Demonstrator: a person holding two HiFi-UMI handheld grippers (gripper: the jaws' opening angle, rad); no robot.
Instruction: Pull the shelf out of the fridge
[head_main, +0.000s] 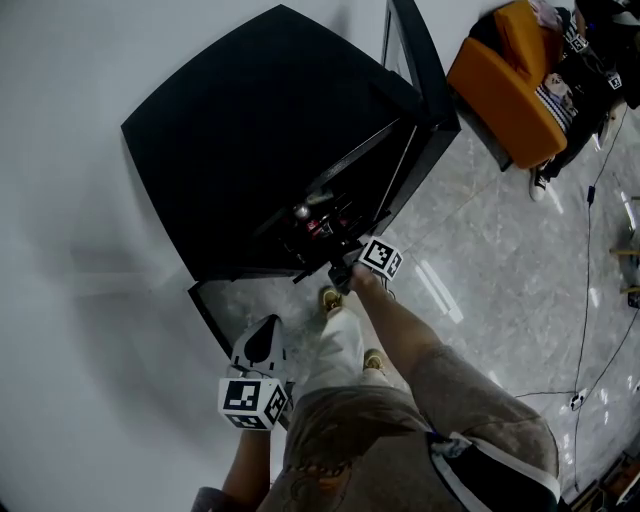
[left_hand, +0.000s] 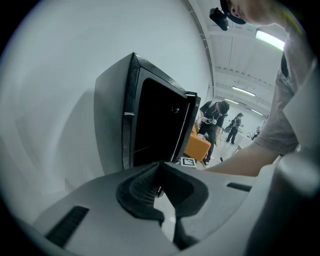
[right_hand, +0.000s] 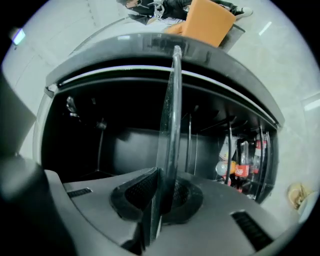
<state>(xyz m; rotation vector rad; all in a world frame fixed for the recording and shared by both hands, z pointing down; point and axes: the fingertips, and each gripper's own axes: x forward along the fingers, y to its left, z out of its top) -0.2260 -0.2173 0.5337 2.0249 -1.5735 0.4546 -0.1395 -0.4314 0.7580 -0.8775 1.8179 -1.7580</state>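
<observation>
Grip first: the right tool (right_hand: 162, 172) has its pads clamped on the front edge of the glass shelf (right_hand: 172, 115), which shows edge-on and runs back into the dark inside of the fridge (head_main: 250, 150). So I'd say the shelf is mostly still in there. The left tool (left_hand: 159, 167) hangs off to the side near the floor, closed on nothing.

My take on doing this well: pull straight back along the shelf's own plane and don't twist the wrist, since glass in a pinch grip will probably slip or bind in its rails. Go slow and mind the red-labelled bottles (right_hand: 243, 165) at the side. Once enough sticks out, get the left tool under the free edge.
</observation>
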